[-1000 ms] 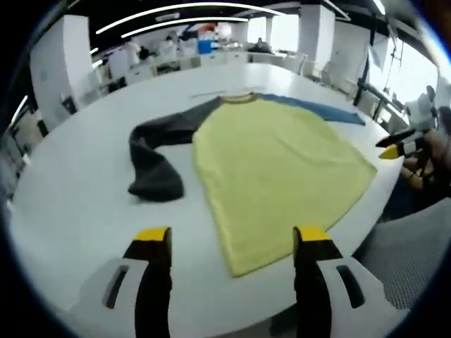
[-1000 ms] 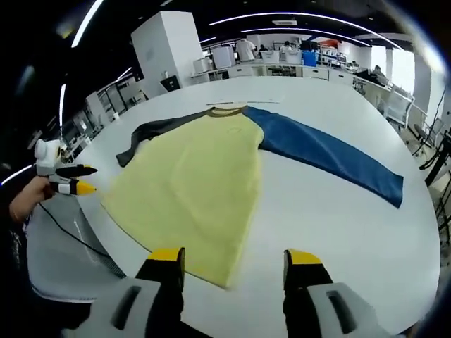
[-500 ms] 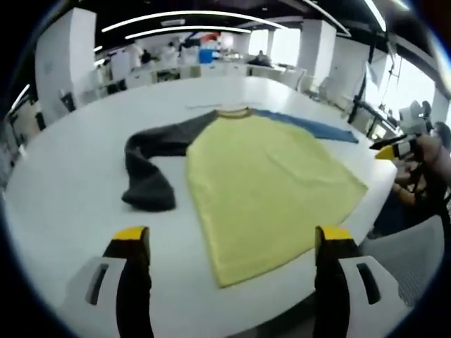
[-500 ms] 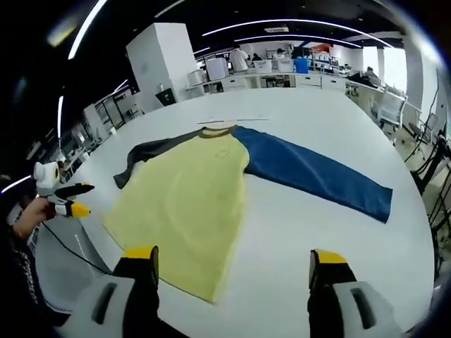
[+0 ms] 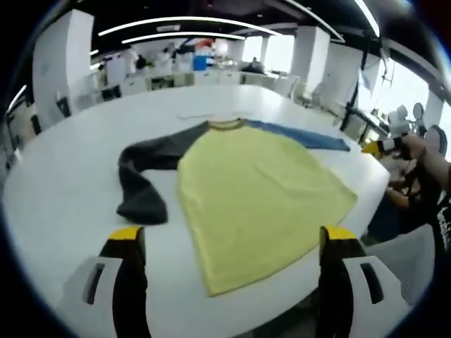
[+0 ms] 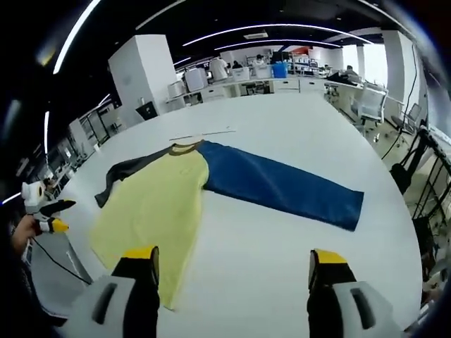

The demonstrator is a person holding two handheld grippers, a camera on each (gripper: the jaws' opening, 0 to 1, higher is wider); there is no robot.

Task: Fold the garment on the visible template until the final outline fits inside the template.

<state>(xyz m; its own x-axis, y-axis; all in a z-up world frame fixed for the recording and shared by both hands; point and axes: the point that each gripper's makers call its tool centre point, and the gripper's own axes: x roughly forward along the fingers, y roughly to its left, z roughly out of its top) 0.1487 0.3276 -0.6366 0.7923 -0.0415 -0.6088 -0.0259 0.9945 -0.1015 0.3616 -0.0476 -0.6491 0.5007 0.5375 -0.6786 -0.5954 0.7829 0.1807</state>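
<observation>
A garment lies flat on the white table (image 5: pixel 63 176): yellow body (image 5: pixel 254 190), dark grey sleeve (image 5: pixel 141 172) bent back on itself, and a blue sleeve (image 5: pixel 303 134) stretched out. In the right gripper view the yellow body (image 6: pixel 151 208) lies left, the blue sleeve (image 6: pixel 282 186) runs right, the grey sleeve (image 6: pixel 127 172) behind. My left gripper (image 5: pixel 225 243) is open above the shirt's near hem, holding nothing. My right gripper (image 6: pixel 229 264) is open over bare table (image 6: pixel 268 267) near the hem. The left gripper (image 6: pixel 44 215) shows at that view's left edge, the right one (image 5: pixel 380 146) at the other view's right.
A thin pale line (image 6: pixel 201 134) lies on the table beyond the collar. Grey mesh chairs (image 5: pixel 402 260) stand at the table's edge near the person's hand (image 5: pixel 416 151). Desks, people and a blue bin (image 6: pixel 280 69) fill the far room; a white pillar (image 6: pixel 141 74) stands back left.
Both cameras have shifted; the right gripper view swung right, so the blue sleeve sits more central. Both grippers' jaws opened wider a second ago. The garment lies as before.
</observation>
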